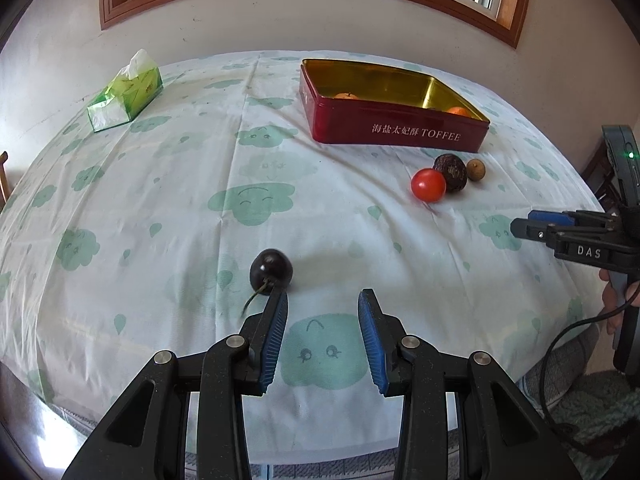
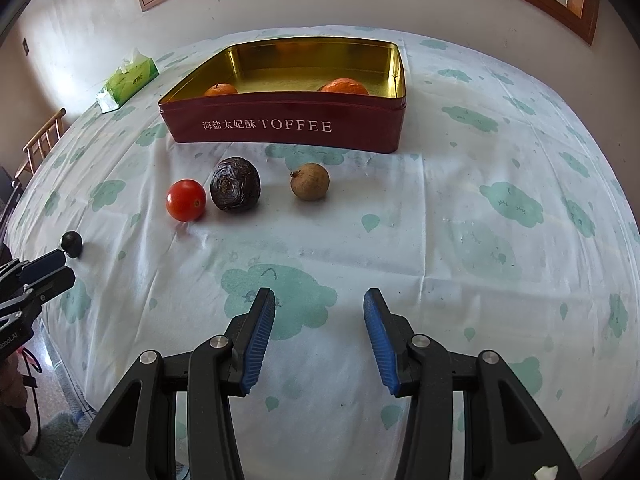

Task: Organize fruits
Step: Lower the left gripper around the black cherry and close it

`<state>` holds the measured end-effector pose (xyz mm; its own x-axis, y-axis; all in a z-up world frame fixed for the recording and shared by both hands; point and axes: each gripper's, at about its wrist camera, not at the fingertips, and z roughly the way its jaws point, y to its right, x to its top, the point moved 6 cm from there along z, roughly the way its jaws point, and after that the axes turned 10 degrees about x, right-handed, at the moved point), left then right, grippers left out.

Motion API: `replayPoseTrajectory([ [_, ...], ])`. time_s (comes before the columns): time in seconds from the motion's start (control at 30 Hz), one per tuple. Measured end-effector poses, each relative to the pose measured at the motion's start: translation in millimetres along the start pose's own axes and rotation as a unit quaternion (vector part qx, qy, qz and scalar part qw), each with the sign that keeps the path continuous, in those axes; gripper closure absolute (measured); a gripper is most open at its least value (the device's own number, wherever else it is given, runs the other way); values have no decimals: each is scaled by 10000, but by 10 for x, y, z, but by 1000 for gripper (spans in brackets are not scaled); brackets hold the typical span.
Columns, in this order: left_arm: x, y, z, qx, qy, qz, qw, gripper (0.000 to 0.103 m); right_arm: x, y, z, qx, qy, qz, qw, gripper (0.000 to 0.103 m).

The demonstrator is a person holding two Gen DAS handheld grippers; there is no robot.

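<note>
A red TOFFEE tin (image 1: pixel 400 134) (image 2: pixel 288 126) stands open at the far side of the table with two oranges (image 2: pixel 345 86) (image 2: pixel 221 89) inside. In front of it lie a red tomato (image 1: pixel 428 185) (image 2: pixel 186 200), a dark wrinkled passion fruit (image 1: pixel 451 172) (image 2: pixel 235 189) and a small brown longan (image 1: pixel 476 169) (image 2: pixel 310 181). A dark cherry (image 1: pixel 271 269) (image 2: pixel 72 244) with a stem lies just ahead of my left gripper's left fingertip. My left gripper (image 1: pixel 323 300) is open and empty. My right gripper (image 2: pixel 319 298) is open and empty, short of the fruits.
A green tissue box (image 1: pixel 126 92) (image 2: pixel 128 80) sits at the far left of the table. The cloud-print tablecloth (image 1: pixel 256 200) covers the table. A wooden chair (image 2: pixel 42 140) stands at the left. The wall and window lie behind the tin.
</note>
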<state>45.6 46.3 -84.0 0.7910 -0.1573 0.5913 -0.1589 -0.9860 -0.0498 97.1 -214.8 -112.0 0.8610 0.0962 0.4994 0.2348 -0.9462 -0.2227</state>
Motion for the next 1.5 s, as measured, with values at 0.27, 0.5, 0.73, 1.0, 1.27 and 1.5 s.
replayPoseTrajectory([
  [0.27, -112, -136, 70, 309, -93, -96, 9994, 65, 15, 19, 0, -24, 5, -1, 10000, 59],
  [0.5, -12, -55, 147, 389, -3, -126, 9992, 65, 18, 38, 20, -40, -27, 16, 10000, 59],
  [0.73, 125, -98, 250, 525, 48, -315, 9981, 65, 21, 61, 54, -48, -46, 26, 10000, 59],
  [1.0, 201, -73, 315, 593, 118, -322, 9977, 65, 100, 59, 111, -141, -26, -47, 9999, 59],
  [1.27, 198, -116, 317, 631, 203, -429, 9969, 74, 230, 94, 194, -269, 38, -125, 9996, 59],
  [1.5, 192, -125, 308, 613, 236, -406, 9970, 74, 381, 70, 291, -278, 116, -252, 9992, 59],
])
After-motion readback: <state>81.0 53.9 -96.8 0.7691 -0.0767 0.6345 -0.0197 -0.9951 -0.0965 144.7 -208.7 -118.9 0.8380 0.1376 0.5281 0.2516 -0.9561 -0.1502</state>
